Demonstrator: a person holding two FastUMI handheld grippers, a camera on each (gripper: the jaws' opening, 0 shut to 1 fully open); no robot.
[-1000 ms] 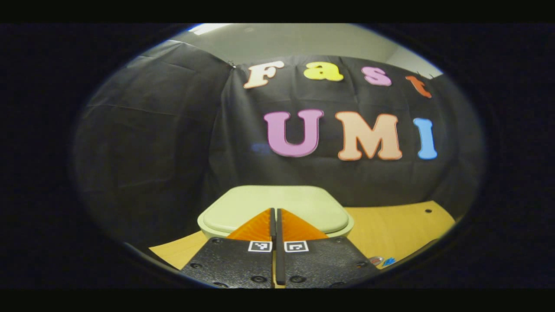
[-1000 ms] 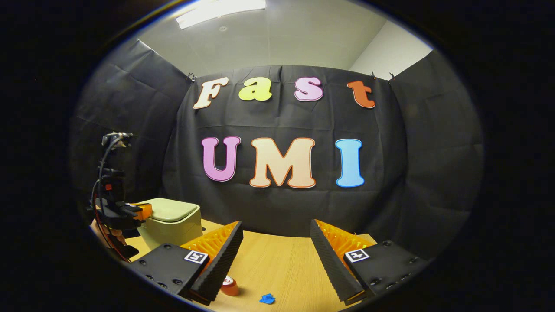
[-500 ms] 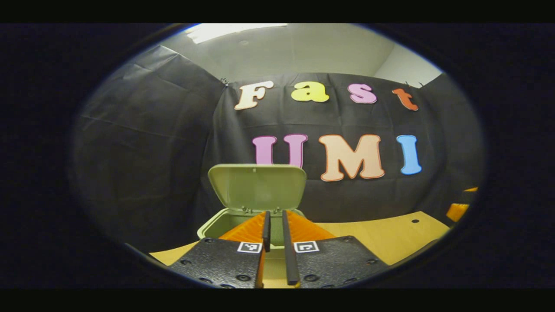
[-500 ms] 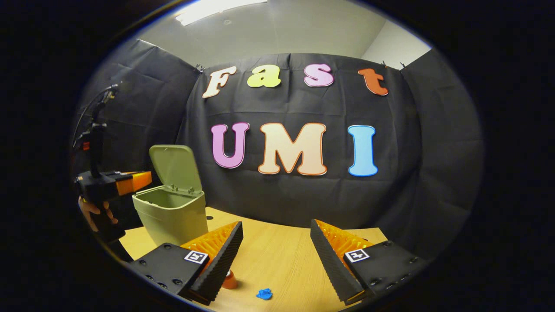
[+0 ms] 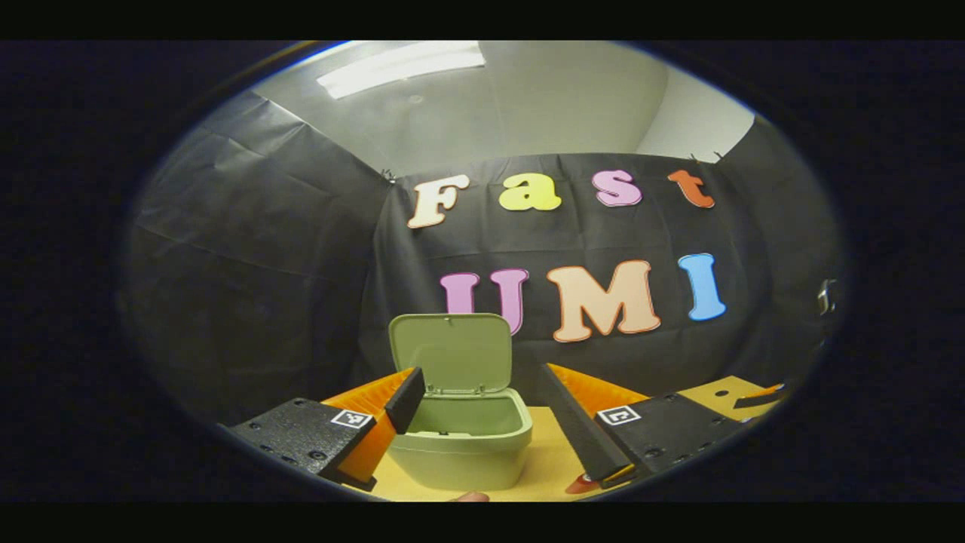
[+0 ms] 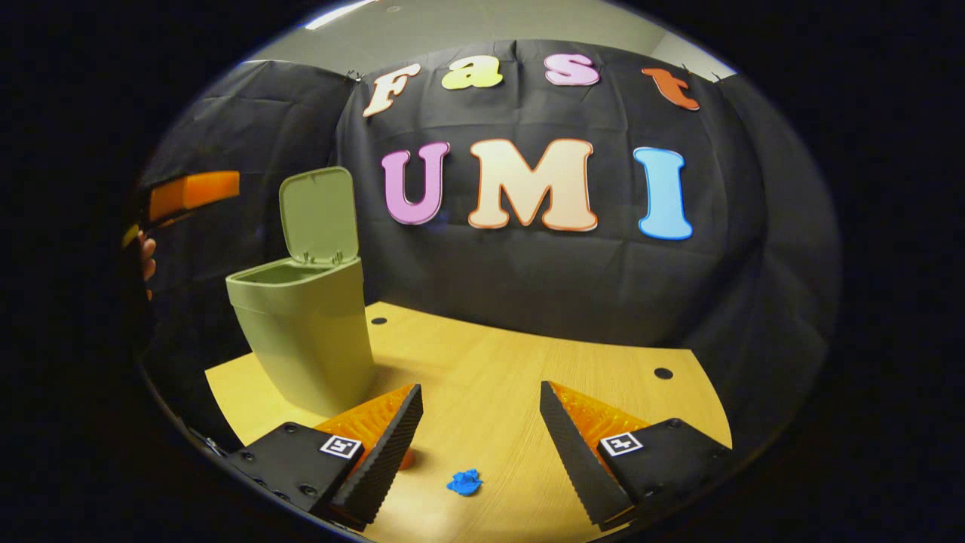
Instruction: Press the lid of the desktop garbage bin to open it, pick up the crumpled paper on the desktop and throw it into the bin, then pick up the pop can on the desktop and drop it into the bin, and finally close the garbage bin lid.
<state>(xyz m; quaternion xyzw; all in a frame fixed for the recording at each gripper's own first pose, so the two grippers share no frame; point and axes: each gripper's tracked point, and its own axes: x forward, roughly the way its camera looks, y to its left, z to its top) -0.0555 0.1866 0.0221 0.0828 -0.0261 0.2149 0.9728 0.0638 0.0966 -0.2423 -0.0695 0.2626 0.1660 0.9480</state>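
Garbage bin [image 6: 305, 339] with lid [image 6: 318, 215] upright, left gripper [image 5: 482, 411] jaws spread, right gripper [image 6: 481, 434] jaws spread above blue crumpled paper [image 6: 464, 482]

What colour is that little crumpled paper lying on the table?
Bright blue. The crumpled paper shows best in the right gripper view, on the wooden table.
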